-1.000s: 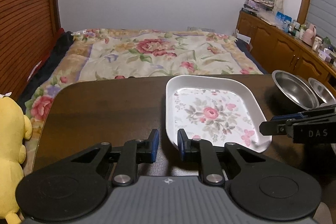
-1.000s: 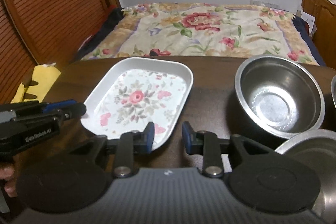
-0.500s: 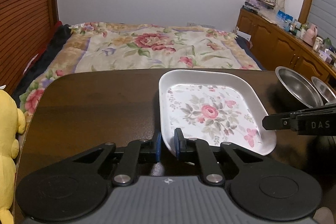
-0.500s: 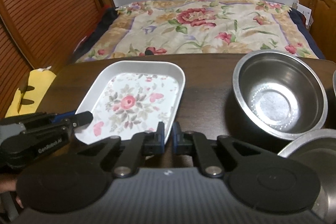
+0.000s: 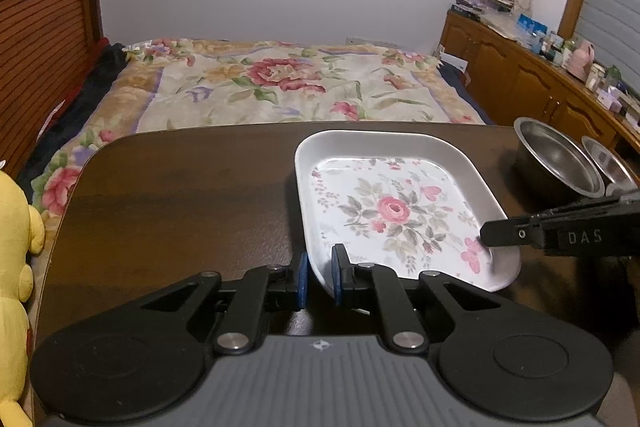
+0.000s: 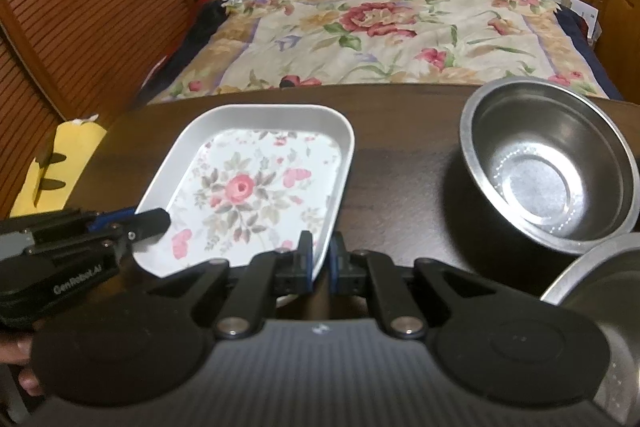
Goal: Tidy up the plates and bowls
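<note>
Your left gripper [image 5: 319, 277] and right gripper [image 6: 319, 263] each pinch a near corner of the plate [image 5: 394, 205], which sits mid-table with its long axis running away from you, bowls [image 6: 548, 163] at the right edge.

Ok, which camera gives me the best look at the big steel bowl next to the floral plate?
The right wrist view: the steel bowl sits close and whole there, its inside and base ring plain. The left wrist view catches the same bowl only small at the right edge, side on, beyond the floral plate, its lower part cut by the right gripper.
</note>
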Demonstrator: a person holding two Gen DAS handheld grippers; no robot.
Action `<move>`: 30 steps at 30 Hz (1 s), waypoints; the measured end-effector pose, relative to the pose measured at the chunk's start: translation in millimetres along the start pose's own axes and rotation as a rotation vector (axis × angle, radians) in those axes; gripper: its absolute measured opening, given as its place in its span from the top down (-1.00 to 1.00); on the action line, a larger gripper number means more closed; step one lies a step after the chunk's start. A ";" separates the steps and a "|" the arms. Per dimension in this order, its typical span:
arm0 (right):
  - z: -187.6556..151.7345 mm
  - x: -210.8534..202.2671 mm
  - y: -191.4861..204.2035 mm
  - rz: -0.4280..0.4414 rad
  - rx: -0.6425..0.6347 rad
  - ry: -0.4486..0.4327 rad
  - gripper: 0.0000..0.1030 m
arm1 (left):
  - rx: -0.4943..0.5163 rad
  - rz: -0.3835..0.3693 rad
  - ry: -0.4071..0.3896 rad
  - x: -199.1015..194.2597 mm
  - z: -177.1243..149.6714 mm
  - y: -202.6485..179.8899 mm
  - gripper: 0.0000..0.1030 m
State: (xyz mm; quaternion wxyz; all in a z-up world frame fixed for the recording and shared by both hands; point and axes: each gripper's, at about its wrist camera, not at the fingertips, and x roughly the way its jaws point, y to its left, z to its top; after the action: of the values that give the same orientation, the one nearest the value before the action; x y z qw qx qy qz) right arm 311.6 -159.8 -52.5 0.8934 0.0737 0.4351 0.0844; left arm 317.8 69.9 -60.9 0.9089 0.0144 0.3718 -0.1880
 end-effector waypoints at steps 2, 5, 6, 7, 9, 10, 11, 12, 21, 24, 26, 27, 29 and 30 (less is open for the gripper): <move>1.2 1.0 -0.8 0.003 -0.007 0.002 0.82 | -0.001 -0.007 0.004 -0.6 0.5 0.5 0.73; 1.1 0.5 -1.5 0.009 -0.018 0.002 0.82 | -0.001 -0.017 0.005 -3.0 -1.3 0.7 0.73; 0.3 -0.5 -1.7 0.011 -0.017 0.002 0.82 | -0.006 -0.021 0.003 -4.1 -2.3 1.2 0.73; -0.6 -1.6 -1.8 0.015 -0.015 0.004 0.82 | -0.006 -0.030 0.001 -4.8 -3.6 1.7 0.73; -1.0 -4.1 -1.3 0.011 -0.022 0.004 0.82 | -0.015 -0.048 0.000 -6.6 -5.0 4.4 0.73; -1.3 -5.8 -2.2 0.015 -0.021 -0.001 0.82 | -0.021 -0.056 0.000 -7.5 -5.4 6.1 0.73; -1.6 -7.2 -3.4 0.023 -0.016 -0.004 0.82 | -0.027 -0.063 -0.001 -8.5 -5.4 7.3 0.73; -1.8 -8.4 -4.9 0.032 -0.009 -0.005 0.82 | -0.032 -0.069 -0.002 -9.7 -5.3 8.5 0.73; -3.7 -37.0 -9.1 0.065 -0.007 -0.063 0.82 | -0.035 -0.061 -0.068 -49.3 -6.1 -9.6 0.73; -5.7 -53.3 -11.8 0.082 -0.012 -0.087 0.83 | -0.027 -0.063 -0.090 -66.3 -6.2 -18.4 0.73; -7.0 -64.0 -13.6 0.091 -0.017 -0.103 0.83 | -0.022 -0.064 -0.097 -75.0 -6.1 -23.6 0.73; -7.6 -68.7 -14.9 0.096 -0.018 -0.111 0.83 | -0.017 -0.068 -0.097 -79.4 -5.8 -26.2 0.72; -9.8 -78.1 -18.7 0.110 -0.006 -0.128 0.83 | -0.002 -0.077 -0.111 -89.7 -4.6 -30.1 0.72; -11.0 -81.8 -19.7 0.114 -0.007 -0.131 0.83 | -0.002 -0.083 -0.114 -93.9 -4.4 -30.3 0.72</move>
State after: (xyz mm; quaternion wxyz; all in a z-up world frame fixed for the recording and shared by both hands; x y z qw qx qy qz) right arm 254.9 -196.0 -0.7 0.9140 0.1006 0.3703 0.1318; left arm 242.8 73.5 3.3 0.9201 -0.0129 0.3199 -0.2258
